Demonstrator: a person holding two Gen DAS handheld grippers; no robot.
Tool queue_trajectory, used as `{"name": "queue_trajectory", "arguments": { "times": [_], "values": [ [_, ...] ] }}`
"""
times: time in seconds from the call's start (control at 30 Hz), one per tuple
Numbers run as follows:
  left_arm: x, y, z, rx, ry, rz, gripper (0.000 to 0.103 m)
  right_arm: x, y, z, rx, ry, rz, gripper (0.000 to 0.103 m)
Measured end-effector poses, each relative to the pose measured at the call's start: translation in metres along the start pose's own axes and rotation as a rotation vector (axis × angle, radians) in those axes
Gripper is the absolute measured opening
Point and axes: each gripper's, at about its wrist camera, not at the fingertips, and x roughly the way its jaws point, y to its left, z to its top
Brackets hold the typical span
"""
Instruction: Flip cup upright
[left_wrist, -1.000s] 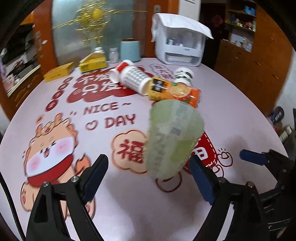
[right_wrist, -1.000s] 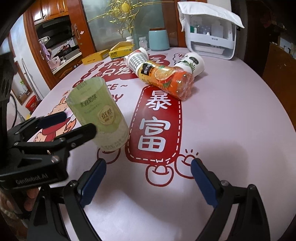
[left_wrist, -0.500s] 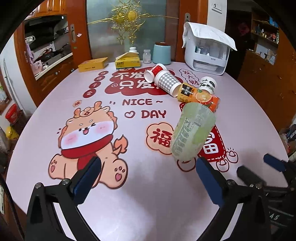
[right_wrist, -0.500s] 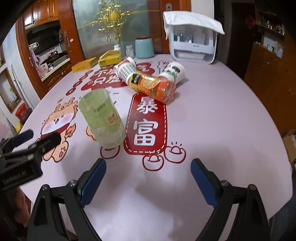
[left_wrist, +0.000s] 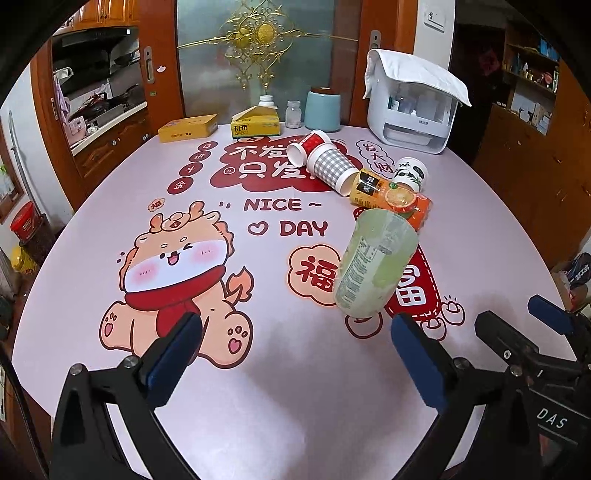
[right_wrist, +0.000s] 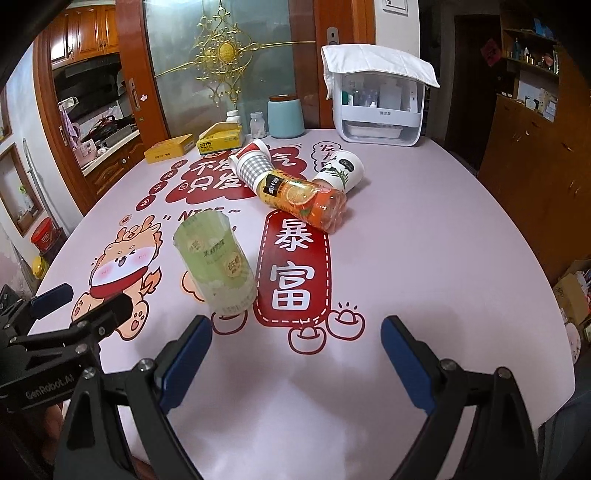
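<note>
A pale green plastic cup (left_wrist: 375, 262) stands upright on the printed round table (left_wrist: 295, 387), open end up; it also shows in the right wrist view (right_wrist: 216, 264). My left gripper (left_wrist: 295, 354) is open and empty, well back from the cup, which lies ahead to its right. My right gripper (right_wrist: 295, 354) is open and empty, with the cup ahead of its left finger. Each gripper shows at the edge of the other's view.
Lying on their sides behind the green cup: a grey checked cup (left_wrist: 330, 168), a red cup (left_wrist: 308, 146), a panda cup (left_wrist: 410, 173) and an orange juice bottle (left_wrist: 391, 197). At the far edge are yellow boxes, a blue canister (left_wrist: 323, 110) and a white appliance (left_wrist: 413, 107).
Both grippers have pulled back from the green cup, which stays standing on the table. The left gripper, close around the cup a second ago, is now clear of it.
</note>
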Motion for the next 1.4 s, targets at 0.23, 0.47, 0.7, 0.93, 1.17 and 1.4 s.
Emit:
{"name": "queue_trajectory", "arguments": {
  "times": [0.23,0.47,0.7,0.93,1.17,1.4],
  "values": [
    [0.0,-0.001,0.0,0.001,0.002,-0.002,0.101,0.001,0.0,0.001,0.0,0.001,-0.006,0.093],
    [0.0,-0.003,0.001,0.005,0.003,0.004,0.101,0.005,-0.004,0.002,0.004,0.007,-0.01,0.093],
    [0.003,-0.001,0.001,0.002,0.009,0.003,0.101,0.008,-0.004,0.0,0.004,0.012,-0.012,0.093],
    [0.005,0.0,0.0,0.002,0.015,0.002,0.101,0.01,-0.003,0.0,0.004,0.013,-0.013,0.093],
    [0.005,0.0,0.0,0.003,0.015,0.002,0.101,0.011,-0.004,0.0,0.005,0.014,-0.013,0.093],
    [0.006,0.0,0.0,0.004,0.012,0.001,0.101,0.011,-0.004,0.0,0.005,0.013,-0.014,0.093]
  ]
}}
